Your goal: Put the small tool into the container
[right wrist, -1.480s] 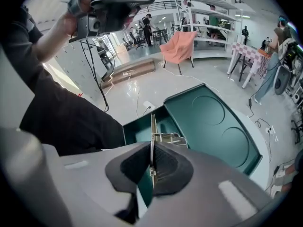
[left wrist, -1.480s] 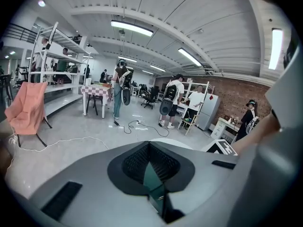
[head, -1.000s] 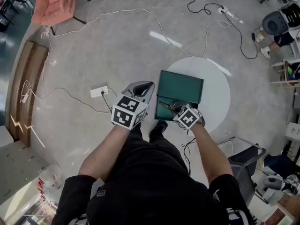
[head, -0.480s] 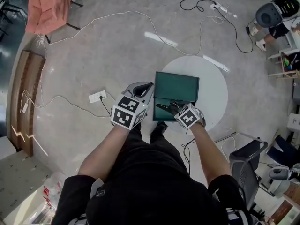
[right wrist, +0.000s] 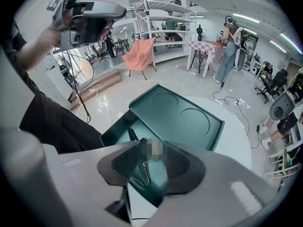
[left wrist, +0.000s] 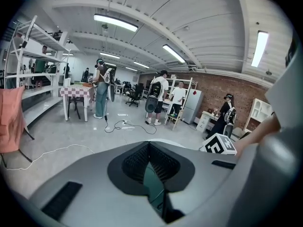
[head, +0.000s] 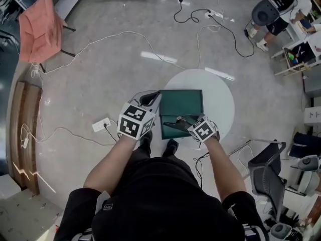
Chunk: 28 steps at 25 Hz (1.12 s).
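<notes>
The right gripper (right wrist: 152,150) has just been opened, with nothing between its jaws; the tool (right wrist: 145,170) lies in the container (right wrist: 180,112). A straight lift, clear of the walls, is advised. The left gripper (left wrist: 150,148) is closed and empty.

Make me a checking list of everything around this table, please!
Surface: round white table on a grey floor.
Job's things: green container open on the table; small tool lying inside it.
Clutter: nothing seen.
Grippers: left hand-held gripper shut, empty; right hand-held gripper open above the tool, jaws just been opening, holding nothing.
Cables: white cable and power strip on the floor; black cable farther off.
Surroundings: orange cloth, black chair, a person.
</notes>
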{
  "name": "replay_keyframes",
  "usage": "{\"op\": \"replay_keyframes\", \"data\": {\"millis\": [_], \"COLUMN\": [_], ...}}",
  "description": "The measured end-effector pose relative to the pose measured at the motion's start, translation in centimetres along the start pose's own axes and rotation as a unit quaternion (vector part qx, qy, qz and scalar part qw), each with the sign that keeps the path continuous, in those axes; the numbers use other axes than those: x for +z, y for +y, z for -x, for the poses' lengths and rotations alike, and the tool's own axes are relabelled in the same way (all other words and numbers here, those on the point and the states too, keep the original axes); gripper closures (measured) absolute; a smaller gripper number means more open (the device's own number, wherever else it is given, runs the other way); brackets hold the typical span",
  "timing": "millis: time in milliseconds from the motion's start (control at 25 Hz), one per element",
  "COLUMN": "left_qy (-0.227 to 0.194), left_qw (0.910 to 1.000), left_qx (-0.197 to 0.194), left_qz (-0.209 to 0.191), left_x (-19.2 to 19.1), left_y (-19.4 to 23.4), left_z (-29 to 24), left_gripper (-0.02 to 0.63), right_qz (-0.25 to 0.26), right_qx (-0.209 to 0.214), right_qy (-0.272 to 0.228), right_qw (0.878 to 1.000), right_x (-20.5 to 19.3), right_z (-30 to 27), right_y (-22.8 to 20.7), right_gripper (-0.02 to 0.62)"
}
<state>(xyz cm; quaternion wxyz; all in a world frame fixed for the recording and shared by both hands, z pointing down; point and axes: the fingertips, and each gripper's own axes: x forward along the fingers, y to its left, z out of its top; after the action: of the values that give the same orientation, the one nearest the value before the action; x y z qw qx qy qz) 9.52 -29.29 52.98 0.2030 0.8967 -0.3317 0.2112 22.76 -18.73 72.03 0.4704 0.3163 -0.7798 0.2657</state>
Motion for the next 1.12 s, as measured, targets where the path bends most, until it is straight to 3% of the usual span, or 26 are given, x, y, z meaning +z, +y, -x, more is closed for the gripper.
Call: {"op": "replay_keyframes", "data": {"millis": [240,400,560,800,1120], "left_qy": [-0.013,-0.025,-0.036,-0.064,-0.125], "left_qw": [0.9985,0.9951,0.991,0.9858,0.9776], "left_qx": [-0.036,-0.068,-0.092,-0.109,-0.105], "left_qz": [-0.039,-0.067,-0.091,-0.111,-0.133], "left_x": [3.0,4.8,6.4,9.5,14.5], "left_y": [0.7,0.4,-1.2,-3.3,-6.1], "left_z": [-0.2,-0.5,-0.1,1.0,3.9], "left_gripper": [0.6,0.6,0.6,0.6,0.6], "right_qz": [-0.057,-0.109,-0.167,-0.175,-0.18], "right_qx": [-0.052,-0.103,-0.132,-0.168,-0.205], "right_qy": [-0.068,-0.138,-0.223,-0.308,-0.471], "right_qw": [0.995,0.979,0.951,0.92,0.839], "right_x": [3.4,6.1,8.2,10.4,13.1], "right_z": [3.3,6.7,11.5,18.2,30.8], "right_y": [-1.2,-2.7,-3.2,-3.0,-0.8], "right_gripper": [0.46,0.485,0.516,0.583,0.584]}}
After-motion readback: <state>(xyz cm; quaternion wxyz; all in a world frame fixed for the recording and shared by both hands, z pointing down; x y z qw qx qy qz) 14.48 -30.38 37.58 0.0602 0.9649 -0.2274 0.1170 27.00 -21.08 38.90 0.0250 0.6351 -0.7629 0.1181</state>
